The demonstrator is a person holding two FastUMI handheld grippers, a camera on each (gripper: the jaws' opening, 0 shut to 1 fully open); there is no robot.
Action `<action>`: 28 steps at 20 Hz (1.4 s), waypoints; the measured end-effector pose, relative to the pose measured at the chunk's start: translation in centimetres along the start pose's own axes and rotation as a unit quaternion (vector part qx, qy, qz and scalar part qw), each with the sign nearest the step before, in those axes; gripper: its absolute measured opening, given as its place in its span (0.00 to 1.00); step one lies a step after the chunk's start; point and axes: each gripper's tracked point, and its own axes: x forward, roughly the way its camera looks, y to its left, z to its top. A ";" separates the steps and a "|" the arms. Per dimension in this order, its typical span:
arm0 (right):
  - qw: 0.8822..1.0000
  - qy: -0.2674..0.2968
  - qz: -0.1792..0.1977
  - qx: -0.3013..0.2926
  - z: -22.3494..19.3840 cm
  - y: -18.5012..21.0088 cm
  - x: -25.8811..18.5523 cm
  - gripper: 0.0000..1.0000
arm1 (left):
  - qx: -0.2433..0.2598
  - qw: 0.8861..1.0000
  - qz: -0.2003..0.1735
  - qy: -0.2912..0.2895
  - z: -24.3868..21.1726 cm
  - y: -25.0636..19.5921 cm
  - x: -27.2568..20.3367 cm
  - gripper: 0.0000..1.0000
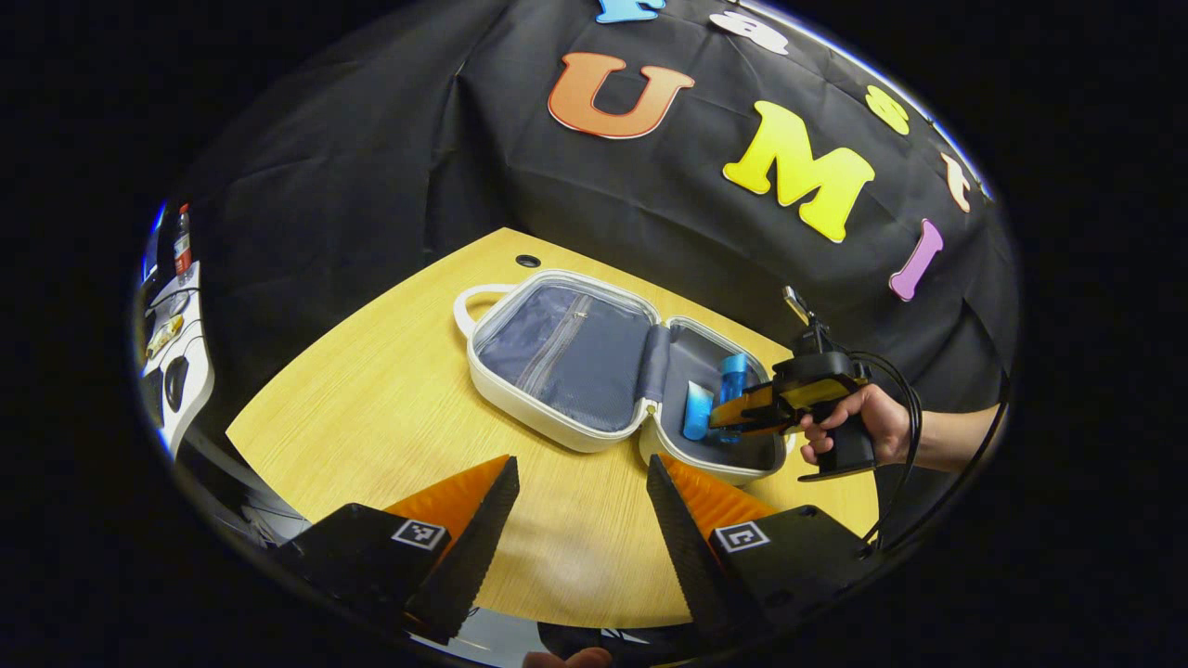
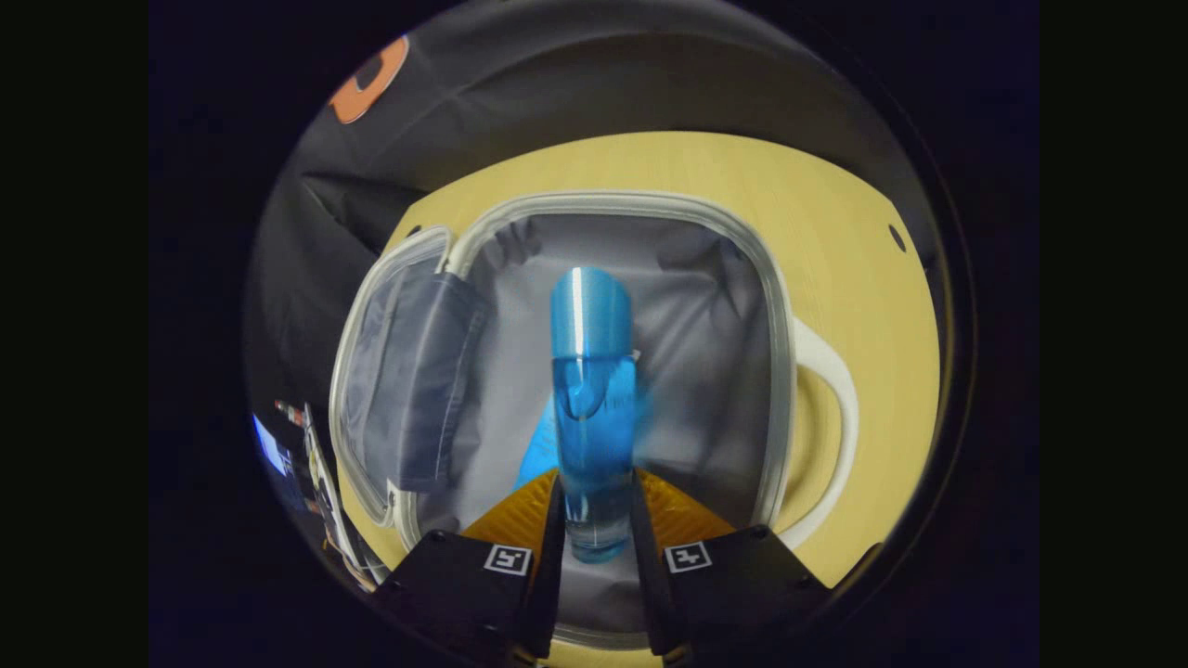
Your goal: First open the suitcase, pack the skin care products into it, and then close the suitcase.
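Lying open on the table (image 1: 371, 408), the suitcase (image 1: 557, 362) is part-packed: 1 tube (image 1: 697, 411) rests inside. Above it, 1 bottle (image 2: 592, 408) is clamped by the right gripper (image 2: 594, 520). Near it, the left gripper (image 1: 580, 520) is held spread, empty. Closing remains.

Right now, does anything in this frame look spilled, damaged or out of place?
Nothing stands out. The suitcase lies open flat on the table, a blue tube inside it, and the right gripper holds a blue bottle over the lining. No spill or damage shows.

Suitcase (image 1: 594, 371) open on table (image 1: 371, 417); bottle (image 2: 591, 408) over its tray, tube (image 1: 697, 411) inside.
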 end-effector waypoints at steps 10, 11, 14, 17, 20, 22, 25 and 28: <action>0.998 0.016 -0.058 -0.007 -1.0 -0.8 1.1 0.36 | -0.022 1.000 -0.001 -0.001 0.8 1.3 0.6 0.89; 0.998 0.015 -0.060 -0.007 -1.0 -0.9 0.8 0.36 | -0.020 1.000 0.000 -0.001 0.9 1.5 0.7 0.89; 0.998 0.009 -0.059 -0.009 -1.0 -1.1 0.3 0.42 | -0.015 1.000 0.006 -0.004 1.4 2.4 1.3 0.89; 0.998 -0.011 -0.055 -0.024 -0.9 -0.9 -1.7 0.53 | -0.007 1.000 0.014 -0.014 2.6 4.1 2.3 0.90; 0.997 -0.057 -0.026 -0.053 -0.6 0.3 -5.2 0.63 | -0.010 0.997 -0.021 -0.077 5.7 4.6 3.2 0.90; 0.991 -0.101 -0.010 -0.093 -0.5 0.7 -8.0 0.65 | 0.008 0.989 -0.017 -0.147 9.2 5.8 3.5 0.90; 0.963 -0.203 0.019 -0.175 0.1 1.9 -13.8 0.70 | 0.008 0.985 -0.013 -0.174 11.6 7.6 4.8 0.90; 0.932 -0.280 0.038 -0.229 -0.9 3.0 -19.6 0.67 | -0.016 0.989 -0.013 -0.147 11.2 10.4 8.7 0.90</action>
